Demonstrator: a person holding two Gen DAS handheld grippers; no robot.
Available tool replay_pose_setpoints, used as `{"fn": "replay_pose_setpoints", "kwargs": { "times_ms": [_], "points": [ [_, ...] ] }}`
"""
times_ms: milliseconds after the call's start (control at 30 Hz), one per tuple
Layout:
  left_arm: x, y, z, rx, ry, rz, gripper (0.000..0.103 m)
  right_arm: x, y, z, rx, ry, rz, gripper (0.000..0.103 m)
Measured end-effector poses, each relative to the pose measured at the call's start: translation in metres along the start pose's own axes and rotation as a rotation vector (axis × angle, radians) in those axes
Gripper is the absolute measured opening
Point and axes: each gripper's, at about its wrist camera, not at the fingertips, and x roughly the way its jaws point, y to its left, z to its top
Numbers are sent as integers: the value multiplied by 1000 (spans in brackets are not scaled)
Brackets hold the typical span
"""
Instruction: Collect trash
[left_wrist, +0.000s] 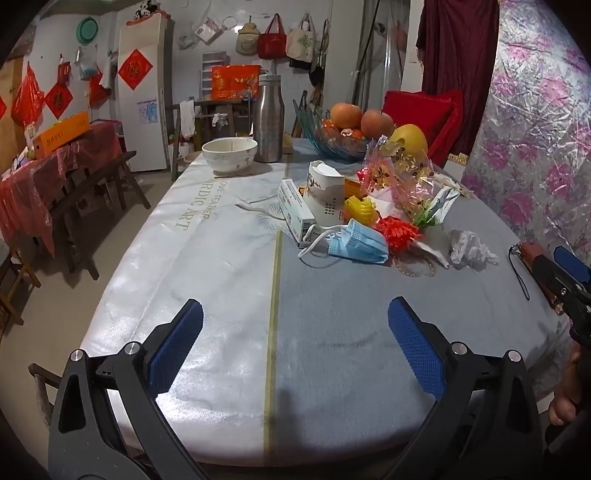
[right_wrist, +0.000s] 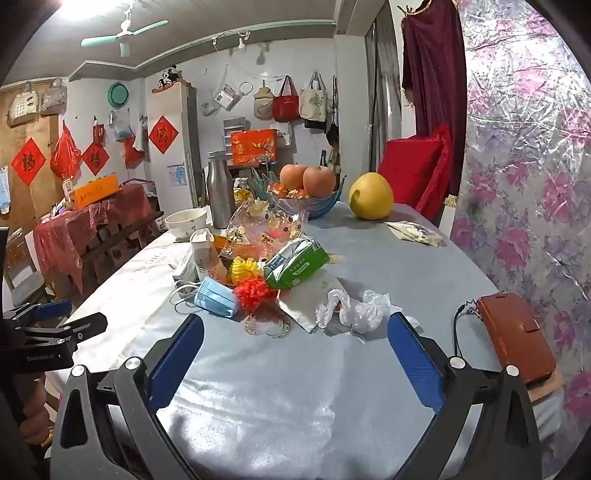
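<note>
Right now my left gripper (left_wrist: 295, 343) hangs over the near end of the table (left_wrist: 221, 258), jaws spread as wide as they go and nothing between them, only bare cloth below. Further left on the table stand a white bowl (left_wrist: 229, 154) and a steel flask (left_wrist: 268, 118). Toward the middle lies the trash: a small white box (left_wrist: 293, 206), a paper cup (left_wrist: 325, 192), a blue face mask (left_wrist: 360, 242), a red frilly scrap (left_wrist: 399, 230) and a crumpled white tissue (left_wrist: 471, 247), all heaped close together. My right gripper (right_wrist: 295, 354) is likewise fully open and empty, its tips just short of a crumpled plastic bag (right_wrist: 354, 306). Rightmost, a brown phone case (right_wrist: 517, 339) lies near the table edge.
</note>
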Motion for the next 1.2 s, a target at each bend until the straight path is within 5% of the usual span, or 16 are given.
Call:
{"fn": "replay_pose_setpoints", "kwargs": {
  "times_ms": [1200],
  "points": [
    [17, 5, -8, -22, 64, -13, 96, 7, -4, -7, 17, 3, 3, 98]
  ]
}}
